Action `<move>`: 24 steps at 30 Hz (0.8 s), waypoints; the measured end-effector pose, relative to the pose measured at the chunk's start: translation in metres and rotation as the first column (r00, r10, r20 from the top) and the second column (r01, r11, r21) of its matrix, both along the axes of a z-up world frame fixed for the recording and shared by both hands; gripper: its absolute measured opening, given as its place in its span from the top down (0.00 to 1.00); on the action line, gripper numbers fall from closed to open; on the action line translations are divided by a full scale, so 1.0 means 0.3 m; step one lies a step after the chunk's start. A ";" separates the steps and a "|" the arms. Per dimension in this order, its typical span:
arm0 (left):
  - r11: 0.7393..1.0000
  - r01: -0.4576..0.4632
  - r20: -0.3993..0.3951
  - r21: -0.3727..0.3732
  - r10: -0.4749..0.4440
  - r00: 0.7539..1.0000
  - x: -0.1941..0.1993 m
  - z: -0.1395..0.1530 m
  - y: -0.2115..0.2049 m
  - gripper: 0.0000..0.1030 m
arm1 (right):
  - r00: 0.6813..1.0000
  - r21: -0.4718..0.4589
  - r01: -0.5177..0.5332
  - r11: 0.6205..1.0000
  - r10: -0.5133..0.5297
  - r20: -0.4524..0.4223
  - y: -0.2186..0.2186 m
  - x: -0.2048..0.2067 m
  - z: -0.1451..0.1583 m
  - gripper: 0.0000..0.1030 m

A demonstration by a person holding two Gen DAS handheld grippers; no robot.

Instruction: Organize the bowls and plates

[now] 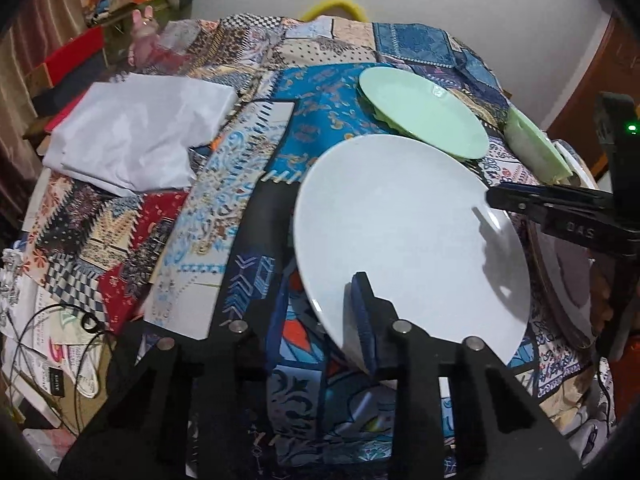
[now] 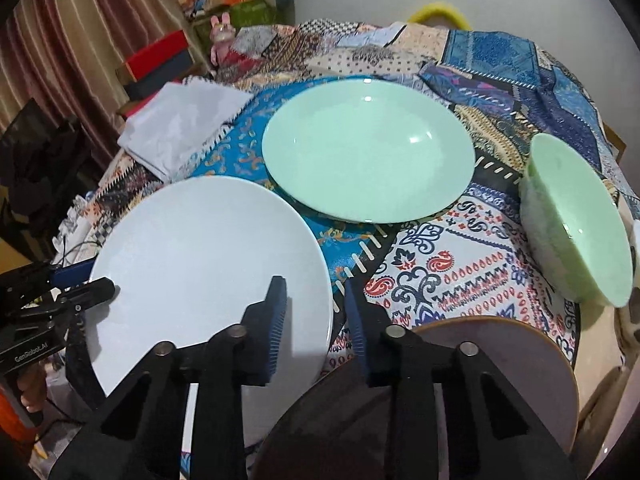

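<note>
We hold the white plate (image 1: pixel 408 232) tilted, just beside the green plate (image 2: pixel 368 148), left gripper (image 1: pixel 352 320) clenched on its rim, right gripper (image 2: pixel 316 312) released; next we stack it.

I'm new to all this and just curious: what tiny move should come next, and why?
Probably carry the white plate forward toward the green plate, to stack them. The left gripper pinches its rim and it looks tilted off the cloth, the right gripper is open at the opposite rim, and the green plate lies just beyond.
</note>
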State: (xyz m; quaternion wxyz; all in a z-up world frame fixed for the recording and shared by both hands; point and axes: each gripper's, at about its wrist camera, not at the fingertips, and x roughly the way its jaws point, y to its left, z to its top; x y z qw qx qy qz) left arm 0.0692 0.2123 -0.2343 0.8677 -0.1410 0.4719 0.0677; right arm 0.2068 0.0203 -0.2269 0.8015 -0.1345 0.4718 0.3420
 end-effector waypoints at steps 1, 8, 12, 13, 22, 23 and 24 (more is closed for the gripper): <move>1.000 0.003 0.001 -0.002 -0.003 1.000 0.001 0.000 -0.002 0.70 | 1.000 -0.006 -0.002 1.000 0.002 -0.003 0.002 0.006 -0.005 0.76; 1.000 0.020 0.004 -0.006 -0.020 1.000 0.006 0.000 -0.009 0.74 | 0.999 -0.052 -0.032 0.998 0.032 -0.008 0.031 0.006 -0.036 0.80; 1.000 0.010 0.002 0.002 -0.010 1.000 0.009 0.006 0.005 0.77 | 1.000 -0.066 -0.027 0.997 0.028 0.013 0.039 -0.004 -0.036 0.80; 1.000 0.006 0.000 0.009 -0.006 1.000 0.009 0.008 0.010 0.77 | 1.000 -0.062 -0.026 0.998 0.027 0.009 0.039 -0.004 -0.034 0.80; 0.999 -0.029 -0.019 0.039 0.029 0.999 -0.013 0.016 0.076 0.77 | 0.998 -0.009 -0.059 0.998 0.059 -0.032 0.056 -0.050 -0.034 0.80; 0.999 -0.028 -0.022 0.031 0.029 0.999 -0.018 0.014 0.083 0.77 | 0.997 0.000 -0.067 0.998 0.067 -0.038 0.059 -0.058 -0.035 0.80; 1.000 -0.026 -0.024 0.014 0.026 0.999 -0.025 0.012 0.089 0.77 | 0.997 0.004 -0.071 0.997 0.071 -0.040 0.061 -0.063 -0.036 0.80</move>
